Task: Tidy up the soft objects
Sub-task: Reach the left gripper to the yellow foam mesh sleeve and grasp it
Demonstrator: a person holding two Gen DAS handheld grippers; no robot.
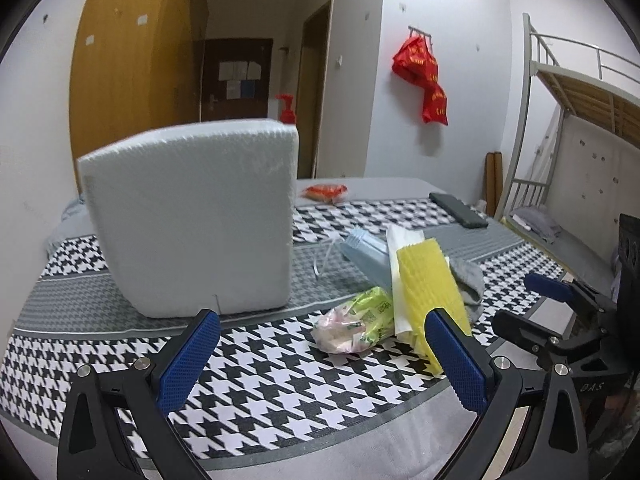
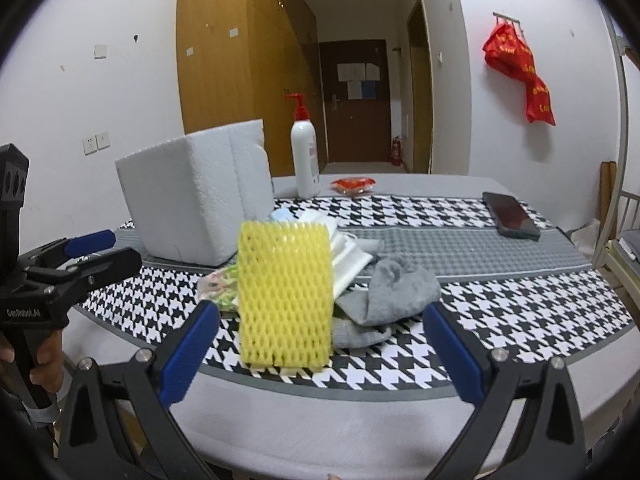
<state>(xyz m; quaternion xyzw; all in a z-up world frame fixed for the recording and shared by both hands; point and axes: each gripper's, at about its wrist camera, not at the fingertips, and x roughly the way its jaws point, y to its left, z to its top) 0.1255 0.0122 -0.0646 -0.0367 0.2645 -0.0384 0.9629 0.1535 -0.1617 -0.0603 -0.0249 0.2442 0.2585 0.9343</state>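
Both my left fingers (image 1: 320,360) and right fingers (image 2: 320,354) are spread wide, empty, near the tabletop's (image 2: 520,308) front edge, facing the yellow foam net (image 2: 285,294).

A dormitory-style bedroom: a metal bunk bed (image 1: 576,92) stands right of the houndstooth-covered table (image 1: 280,360), with a wooden wardrobe (image 2: 232,48) and hallway door (image 2: 354,100) behind it.

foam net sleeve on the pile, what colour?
Yellow foam net sleeve; clearest in the right wrist view.
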